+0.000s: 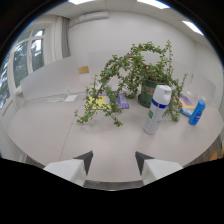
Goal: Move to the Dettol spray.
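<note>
White Dettol spray (157, 109) upright on the table (60, 130), well beyond the gripper (113, 158), jaws open, level.

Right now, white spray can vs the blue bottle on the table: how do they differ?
The white spray can stands upright, though it looks tilted in this view, while the blue bottle stands off to its side, farther from the open gripper. The can is white with a blue band; the bottle is blue all over. The can looks taller and wider than the bottle. Both stand on the table near the potted plant.
</note>
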`<control>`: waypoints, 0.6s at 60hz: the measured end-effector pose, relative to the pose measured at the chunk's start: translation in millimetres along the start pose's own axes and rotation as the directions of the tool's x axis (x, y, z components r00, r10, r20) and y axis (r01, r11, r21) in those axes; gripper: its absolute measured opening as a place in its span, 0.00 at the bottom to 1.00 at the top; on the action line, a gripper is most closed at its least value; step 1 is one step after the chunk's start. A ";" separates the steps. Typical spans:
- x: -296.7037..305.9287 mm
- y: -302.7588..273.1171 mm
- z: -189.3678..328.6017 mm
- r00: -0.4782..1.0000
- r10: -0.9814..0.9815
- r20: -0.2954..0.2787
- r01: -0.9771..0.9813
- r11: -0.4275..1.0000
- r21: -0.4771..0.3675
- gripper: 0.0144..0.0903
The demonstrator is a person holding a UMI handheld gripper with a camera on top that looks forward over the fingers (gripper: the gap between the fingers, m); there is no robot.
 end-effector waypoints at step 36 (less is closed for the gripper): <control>128.5 47.1 10.5 0.999 0.010 -0.051 -0.012 0.998 -0.054 0.92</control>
